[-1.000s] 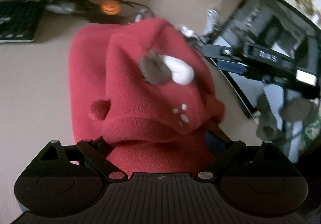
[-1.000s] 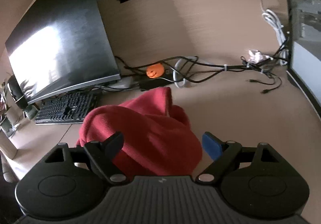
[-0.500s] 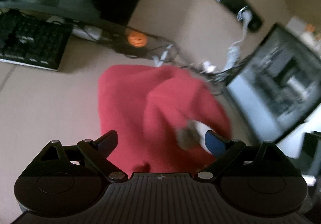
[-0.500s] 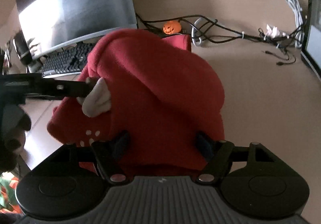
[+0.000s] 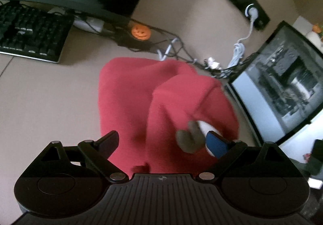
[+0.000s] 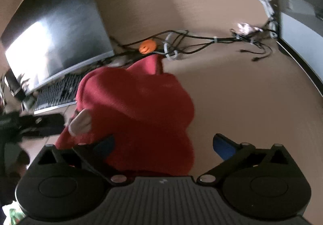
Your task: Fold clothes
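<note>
Garment (image 6: pixel 137 108) of red fleece lies heaped on the counter (image 6: pixel 242 104), directly ahead of both grippers. Right gripper (image 6: pixel 163 144) is opening, its fingers astride the near edge; left gripper (image 5: pixel 161 140) stands apart, gripping nothing.

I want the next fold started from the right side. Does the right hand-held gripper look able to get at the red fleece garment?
Probably yes: the right hand-held gripper is opening, the red fleece garment lies between its fingers, nothing in the way.

Both grippers look the same: the left gripper (image 5: pixel 163 140) and right gripper (image 6: pixel 167 144) have a black ribbed body, two round discs, silver pivot screws – and blue pads on the fingertips (image 6: pixel 223 147).
</note>
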`<action>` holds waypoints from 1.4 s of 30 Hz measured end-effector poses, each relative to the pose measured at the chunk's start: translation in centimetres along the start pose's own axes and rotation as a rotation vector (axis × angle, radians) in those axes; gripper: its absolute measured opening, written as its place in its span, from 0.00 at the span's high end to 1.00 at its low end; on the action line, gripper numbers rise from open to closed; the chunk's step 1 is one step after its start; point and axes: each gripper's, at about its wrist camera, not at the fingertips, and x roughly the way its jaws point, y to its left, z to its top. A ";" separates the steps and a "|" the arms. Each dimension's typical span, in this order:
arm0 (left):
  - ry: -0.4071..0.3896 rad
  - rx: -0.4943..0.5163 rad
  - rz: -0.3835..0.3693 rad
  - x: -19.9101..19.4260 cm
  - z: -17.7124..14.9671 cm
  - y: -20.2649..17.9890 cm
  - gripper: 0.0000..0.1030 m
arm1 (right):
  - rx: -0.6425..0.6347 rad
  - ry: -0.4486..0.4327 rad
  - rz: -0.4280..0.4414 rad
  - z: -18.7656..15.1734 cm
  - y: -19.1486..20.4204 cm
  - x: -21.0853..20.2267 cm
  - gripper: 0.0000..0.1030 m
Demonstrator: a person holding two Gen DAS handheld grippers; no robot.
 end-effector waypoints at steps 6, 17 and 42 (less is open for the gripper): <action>0.018 0.048 -0.084 -0.7 -0.9 -1.7 0.06 | 0.012 0.046 -0.084 0.3 -0.5 1.9 0.00; 0.069 -0.010 0.022 1.4 -1.7 -0.9 0.06 | -0.086 0.163 -0.093 -2.1 2.6 7.0 0.00; -0.093 0.125 -0.169 -2.2 3.8 -3.0 0.05 | 0.205 0.149 0.390 5.0 2.0 7.5 0.00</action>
